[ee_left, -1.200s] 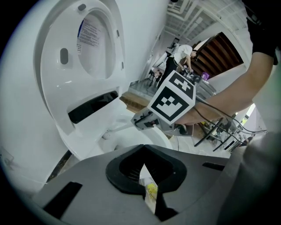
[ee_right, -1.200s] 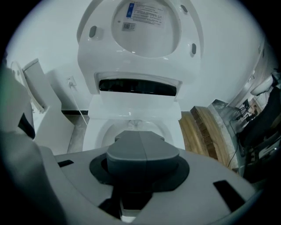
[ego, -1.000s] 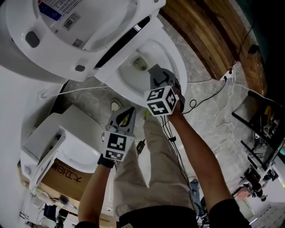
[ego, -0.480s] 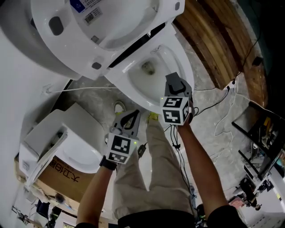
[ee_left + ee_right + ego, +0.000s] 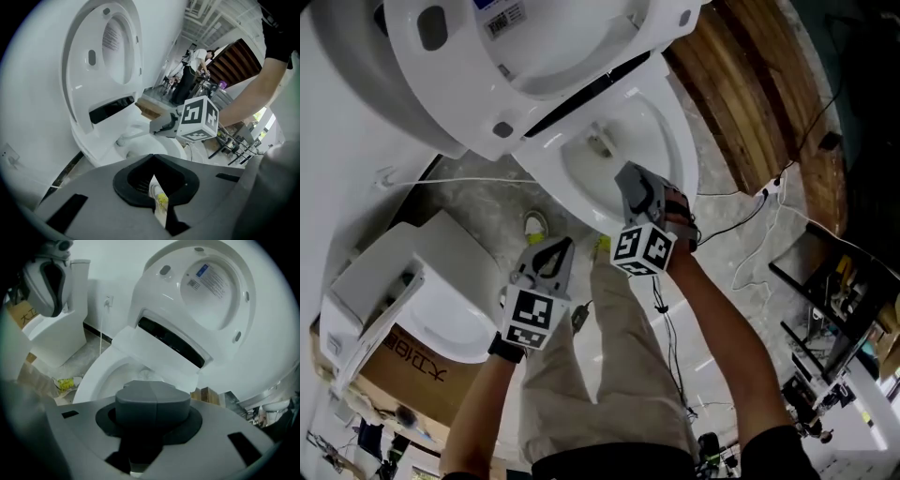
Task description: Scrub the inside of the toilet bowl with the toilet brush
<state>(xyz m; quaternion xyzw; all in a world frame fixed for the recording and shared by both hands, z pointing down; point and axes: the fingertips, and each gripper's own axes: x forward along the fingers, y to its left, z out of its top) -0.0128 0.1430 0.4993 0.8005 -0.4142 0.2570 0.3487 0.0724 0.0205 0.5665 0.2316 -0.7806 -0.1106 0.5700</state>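
The white toilet bowl [image 5: 664,141] stands open, its seat and lid [image 5: 544,56] raised. A white toilet brush [image 5: 600,142] reaches down inside the bowl. My right gripper [image 5: 628,183] hovers over the bowl's near rim, shut on the brush handle [image 5: 133,136]. In the right gripper view its jaws [image 5: 152,392] are pressed together, and the brush head [image 5: 145,375] shows just beyond them in the bowl [image 5: 101,373]. My left gripper [image 5: 551,251] hangs over the floor left of the bowl, shut and holding nothing. Only a thin slit shows between its jaws [image 5: 152,176].
A second toilet [image 5: 441,291] stands at the left beside a cardboard box [image 5: 403,361]. A white cord [image 5: 459,181] runs along the floor by the wall. Loose cables [image 5: 750,253] lie at the right, near dark wooden boards [image 5: 741,84]. My shoe [image 5: 534,225] is on the floor.
The right gripper with the brush pulled out to the right over the rim, then swung back left toward the bowl. The left gripper stayed roughly where it was.
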